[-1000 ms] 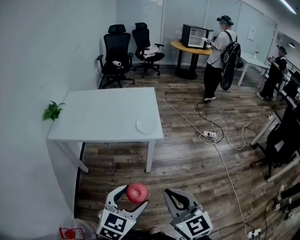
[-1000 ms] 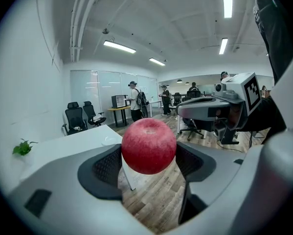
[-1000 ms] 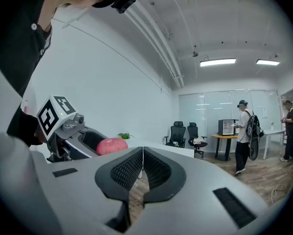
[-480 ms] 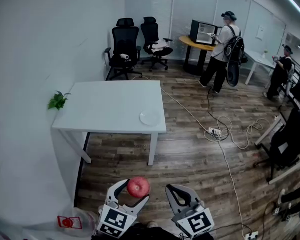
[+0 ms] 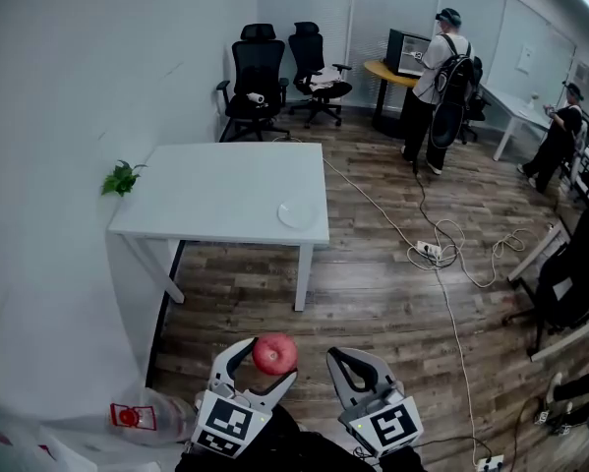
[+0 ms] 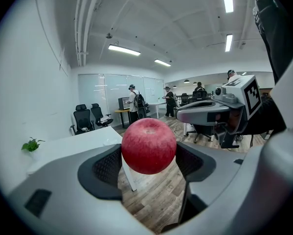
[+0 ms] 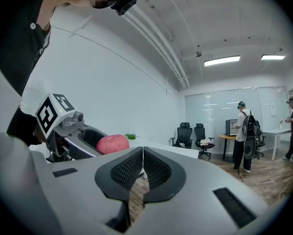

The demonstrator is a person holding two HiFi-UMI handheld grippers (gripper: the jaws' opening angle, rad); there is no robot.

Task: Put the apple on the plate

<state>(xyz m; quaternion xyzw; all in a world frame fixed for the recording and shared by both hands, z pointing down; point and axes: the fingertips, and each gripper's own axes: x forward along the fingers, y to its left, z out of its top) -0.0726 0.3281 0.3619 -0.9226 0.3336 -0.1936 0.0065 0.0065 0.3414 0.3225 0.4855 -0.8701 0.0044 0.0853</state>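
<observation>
Apple (image 6: pixel 148 146) clamped between left tool (image 5: pixel 265 361) jaws, right tool (image 7: pixel 143 161) closed empty, plate (image 5: pixel 296 214) on table (image 5: pixel 210 190) well ahead

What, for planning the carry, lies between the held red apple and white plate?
Head view: between red apple and round white plate, only bare wood-plank floor and the front edge of the white table.

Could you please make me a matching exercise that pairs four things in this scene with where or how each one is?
Things:
1. apple
2. plate
3. right gripper
4. plant

Places or states:
A. jaws shut, holding nothing
B. by the white table's left edge, against the wall
C. clamped between the left gripper's jaws
D. lying on the table near its right edge

Pairs: 1-C, 2-D, 3-A, 4-B
</observation>
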